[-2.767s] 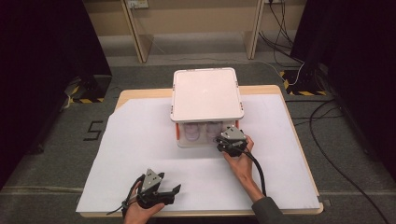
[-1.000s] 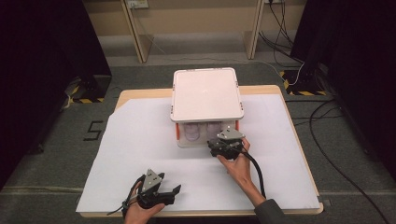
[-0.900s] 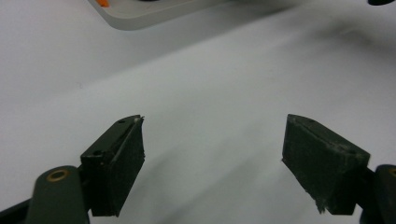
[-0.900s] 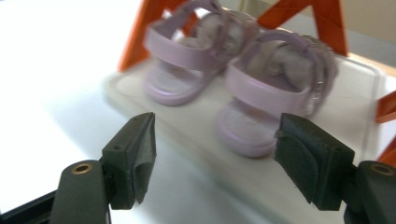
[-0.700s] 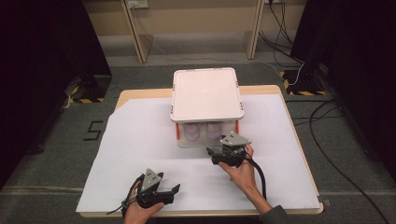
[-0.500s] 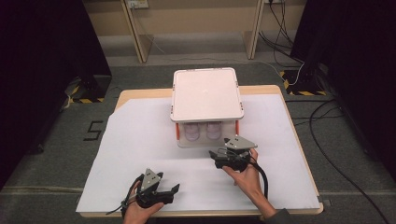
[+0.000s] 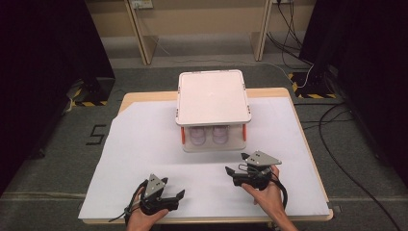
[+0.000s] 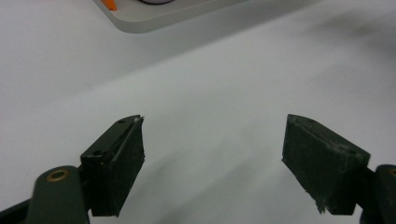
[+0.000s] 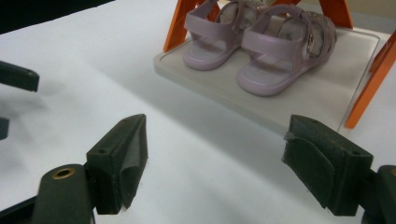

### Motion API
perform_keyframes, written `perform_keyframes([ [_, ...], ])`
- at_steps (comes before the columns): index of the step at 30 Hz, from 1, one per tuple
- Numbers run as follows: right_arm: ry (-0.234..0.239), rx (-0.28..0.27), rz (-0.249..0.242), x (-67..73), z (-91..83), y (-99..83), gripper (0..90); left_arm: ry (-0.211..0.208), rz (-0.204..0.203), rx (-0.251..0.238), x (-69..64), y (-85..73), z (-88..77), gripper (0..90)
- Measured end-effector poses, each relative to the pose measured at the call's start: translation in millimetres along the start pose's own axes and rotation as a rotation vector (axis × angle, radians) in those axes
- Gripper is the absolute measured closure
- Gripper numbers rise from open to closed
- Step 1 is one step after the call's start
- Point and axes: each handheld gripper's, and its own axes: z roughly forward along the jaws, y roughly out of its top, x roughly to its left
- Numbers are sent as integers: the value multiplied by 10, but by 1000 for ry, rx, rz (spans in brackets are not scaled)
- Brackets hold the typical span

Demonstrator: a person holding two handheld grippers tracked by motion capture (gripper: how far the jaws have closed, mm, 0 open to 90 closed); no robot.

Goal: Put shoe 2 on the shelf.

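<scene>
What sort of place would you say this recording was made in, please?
Probably a lab or studio set up for recording, not a home: a paper-covered table on grey carpet, black curtains at both sides, yellow-black hazard tape and loose cables on the floor.

Looking along our left gripper (image 8: 212, 140), we see its two black fingers (image 8: 114, 163) rising from the bottom edge, standing wide apart with nothing between them. Below and beyond them lies the white sheet (image 8: 224, 74) that covers the counter, smooth and bare, with soft shadows toward the upper right. At the top left, well ahead of the fingers, sits the corner of a pale tray (image 8: 154, 18), with a bit of an orange post (image 8: 110, 4) on it.
</scene>
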Motion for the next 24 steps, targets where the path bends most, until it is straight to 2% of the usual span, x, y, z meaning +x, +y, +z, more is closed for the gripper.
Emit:
perform_keyframes([
  [13,28,3,55,-39,-313,-219,155,-9,10,0,-28,-4,-16,203],
  [16,44,3,44,-44,-365,-279,155,-13,9,2,-40,-9,-15,202],
  [18,48,14,53,-44,-395,-319,155,-18,10,2,-47,-12,-14,200],
  [24,37,18,40,-50,-476,-409,155,-27,0,-9,-69,-23,-37,151],
])
